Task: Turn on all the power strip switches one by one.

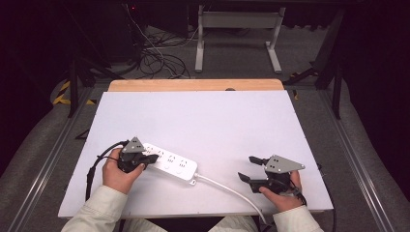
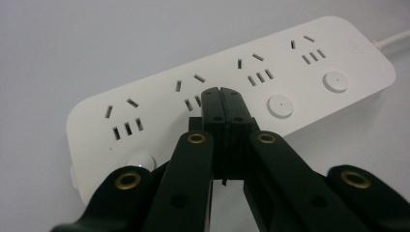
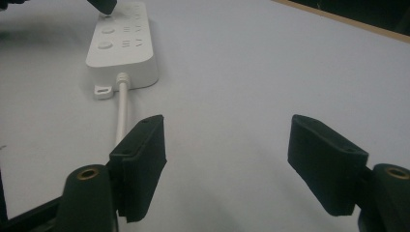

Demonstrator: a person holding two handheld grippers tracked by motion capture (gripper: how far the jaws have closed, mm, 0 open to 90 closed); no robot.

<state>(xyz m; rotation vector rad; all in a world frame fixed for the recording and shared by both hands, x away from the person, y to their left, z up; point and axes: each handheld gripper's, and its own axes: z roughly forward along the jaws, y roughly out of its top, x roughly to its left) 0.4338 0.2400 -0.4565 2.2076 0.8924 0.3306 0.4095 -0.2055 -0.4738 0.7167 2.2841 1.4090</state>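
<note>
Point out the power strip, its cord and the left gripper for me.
Power strip (image 1: 170,164): high view, on its white top face.
Cord (image 1: 232,190): high view, mid-length on the white cable.
Left gripper (image 2: 223,94): left gripper view, at the closed jaw tips.

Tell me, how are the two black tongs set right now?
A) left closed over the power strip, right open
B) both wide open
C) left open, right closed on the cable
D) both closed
A: the left tongs have their tips pressed together above the white power strip, while the right tongs stand wide apart over the bare table.
</note>
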